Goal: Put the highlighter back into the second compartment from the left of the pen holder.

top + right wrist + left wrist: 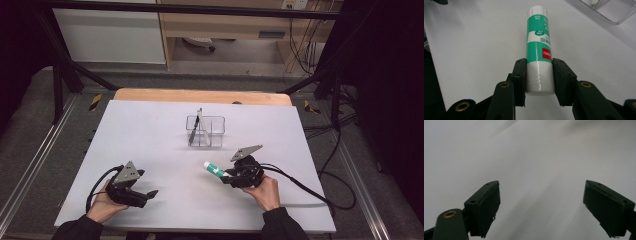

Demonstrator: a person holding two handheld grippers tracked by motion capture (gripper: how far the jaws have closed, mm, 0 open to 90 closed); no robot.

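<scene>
High view: my right gripper (226, 175) carries the glue stick (215, 169) above the table (150, 150), near the clear organizer (205, 131). Left gripper view: my left gripper (541, 202) gapes, nothing held. Right gripper view: pads clenched on the stick's white end. Transport step, I judge; next needs tipping it upright into a compartment.

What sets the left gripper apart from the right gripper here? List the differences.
The left gripper has its jaws wide open with nothing between them; the right gripper is shut on a green and white glue stick.
In the high view the left gripper sits near the table's front left; the right gripper is nearer the clear organizer.
Both are black and hand-held.
</scene>
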